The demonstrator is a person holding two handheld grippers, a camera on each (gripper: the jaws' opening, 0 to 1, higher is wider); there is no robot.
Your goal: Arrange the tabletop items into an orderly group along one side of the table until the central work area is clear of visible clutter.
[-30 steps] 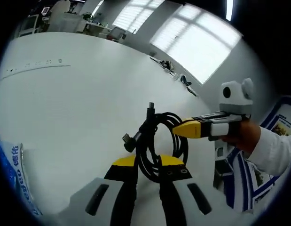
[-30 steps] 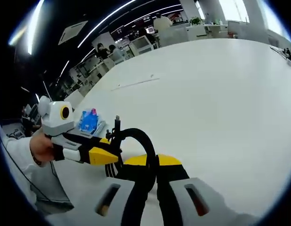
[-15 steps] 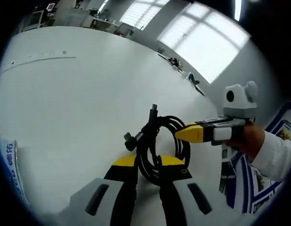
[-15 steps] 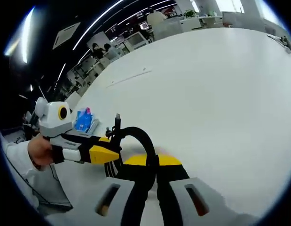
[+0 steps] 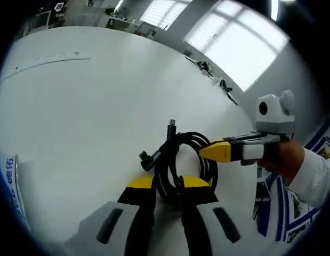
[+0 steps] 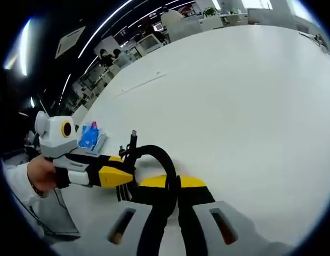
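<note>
A coiled black cable (image 5: 178,160) with two plug ends hangs over the white table (image 5: 90,106). In the left gripper view my left gripper (image 5: 167,184) is shut on the coil's near side. My right gripper (image 5: 203,151) comes in from the right, and its yellow tips pinch the coil's far loop. In the right gripper view the same cable (image 6: 154,154) arches up between the jaws of my right gripper (image 6: 171,184), which is shut on it. There my left gripper (image 6: 130,173) reaches in from the left onto the coil.
A blue printed packet (image 6: 89,136) lies on the table near its left edge, also seen as the packet (image 5: 10,178) at the far left. A blue and white board (image 5: 282,208) stands off the table behind a person's hand (image 5: 282,160). Desks and chairs stand far back.
Both grippers keep their hold on the cable. Both views have drifted a little with the hands; the coil looks the same.
</note>
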